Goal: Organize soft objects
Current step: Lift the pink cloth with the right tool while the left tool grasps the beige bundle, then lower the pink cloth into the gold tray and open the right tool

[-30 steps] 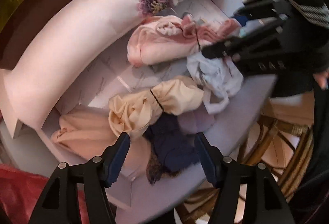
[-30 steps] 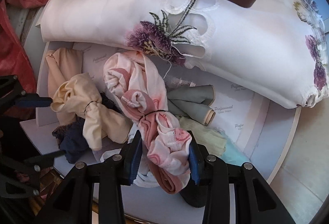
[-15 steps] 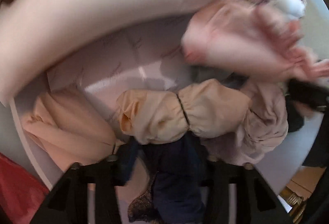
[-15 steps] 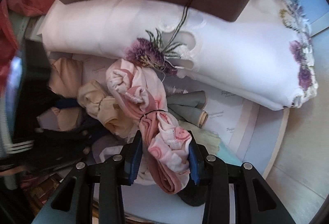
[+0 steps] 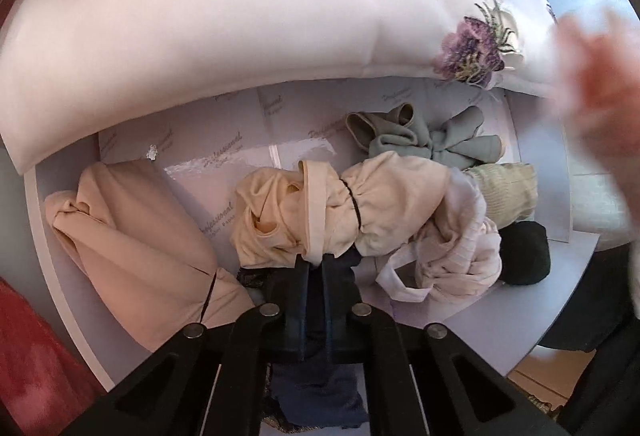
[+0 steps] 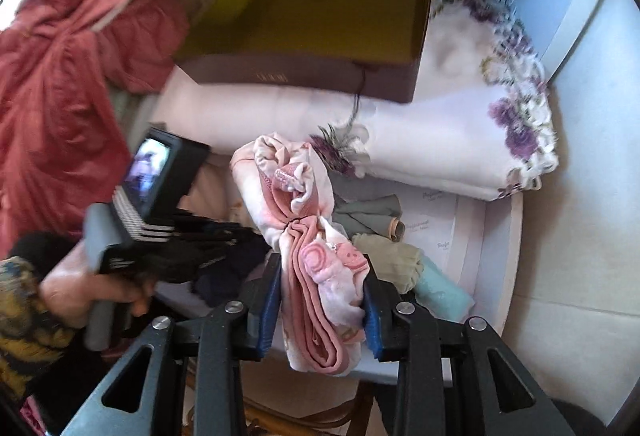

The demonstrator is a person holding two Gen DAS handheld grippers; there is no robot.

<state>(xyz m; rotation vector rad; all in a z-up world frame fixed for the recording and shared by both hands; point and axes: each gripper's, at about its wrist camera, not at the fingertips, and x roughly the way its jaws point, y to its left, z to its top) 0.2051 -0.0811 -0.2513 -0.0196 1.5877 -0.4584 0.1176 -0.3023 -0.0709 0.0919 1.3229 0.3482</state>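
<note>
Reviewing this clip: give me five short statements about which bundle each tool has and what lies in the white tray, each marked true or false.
1. The right tool grips the pink bundle. True; its jaws are closing further, pads pressing on the cloth.
2. The left tool stands wide open over the tray. False: it is shut on the dark navy cloth.
3. A thin black band cinches the cream bundle. True.
4. The grey-green bundle is held by the left tool. False: it lies loose in the tray.
5. The white embroidered cloth shows orange flowers. False: the embroidery is purple.
</note>
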